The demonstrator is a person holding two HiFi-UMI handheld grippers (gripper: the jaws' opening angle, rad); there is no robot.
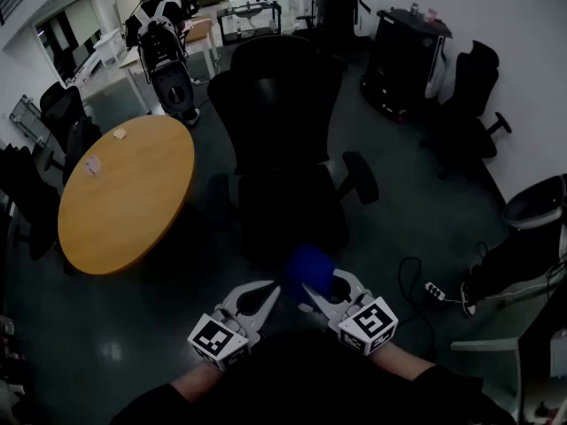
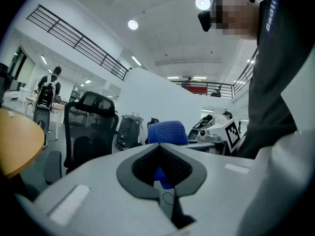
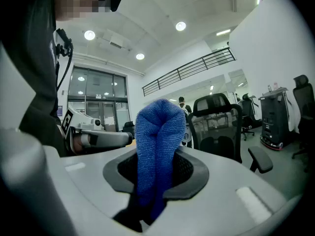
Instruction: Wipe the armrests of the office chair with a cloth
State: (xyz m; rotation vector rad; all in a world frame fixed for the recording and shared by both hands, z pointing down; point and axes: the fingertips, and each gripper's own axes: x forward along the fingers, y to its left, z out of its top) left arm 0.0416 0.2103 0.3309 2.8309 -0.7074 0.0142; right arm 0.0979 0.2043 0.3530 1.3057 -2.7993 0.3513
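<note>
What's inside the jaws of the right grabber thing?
A folded blue cloth is pinched in the right gripper, sticking up past the jaws. Its lower end sinks into the dark gap between them, so how far down it goes is hidden.

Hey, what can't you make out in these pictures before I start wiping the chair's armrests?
Head view: the small items on the round table are too small to identify.
Right gripper view: the blue cloth, clamped in the right gripper's jaws, hides part of the office chair; one armrest shows.
Head view: its seat hides its base.
</note>
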